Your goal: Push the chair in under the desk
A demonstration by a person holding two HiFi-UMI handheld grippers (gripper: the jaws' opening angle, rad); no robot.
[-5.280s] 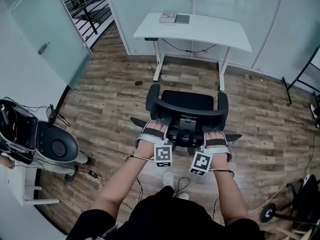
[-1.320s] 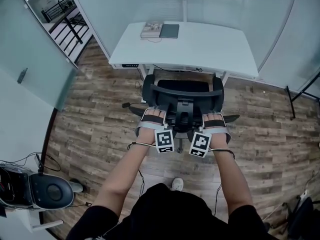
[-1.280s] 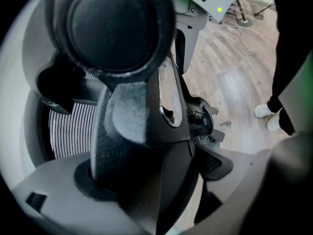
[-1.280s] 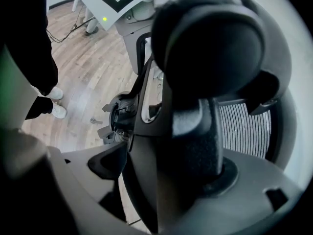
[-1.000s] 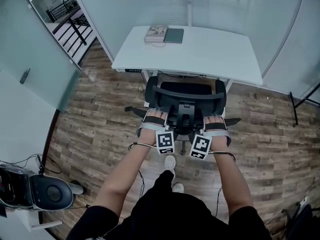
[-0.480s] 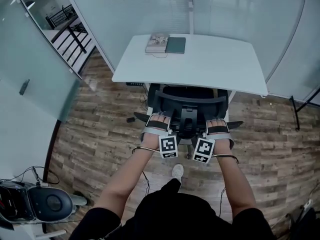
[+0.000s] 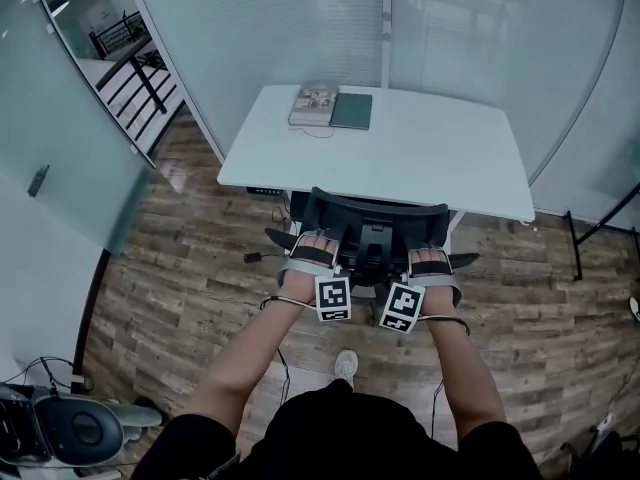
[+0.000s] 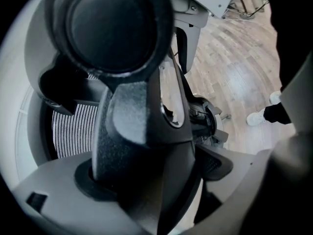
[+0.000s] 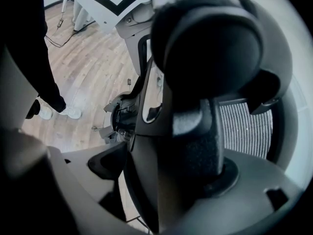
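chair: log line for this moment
chair backrest at desk edge | left gripper shut on chair | right gripper shut on chair

No text, label, brand or number is readable anywhere.

We see the chair [image 7: 375, 213] framed in matt black plastic, finely grained on its uprights, with a ribbed mesh cloth back, the desk [image 7: 440, 158] topped in a smooth matt white surface, the floor [image 7: 190, 258] in wood-grain planks with a soft sheen, and the walls [image 7: 300, 28] in frosted glass.
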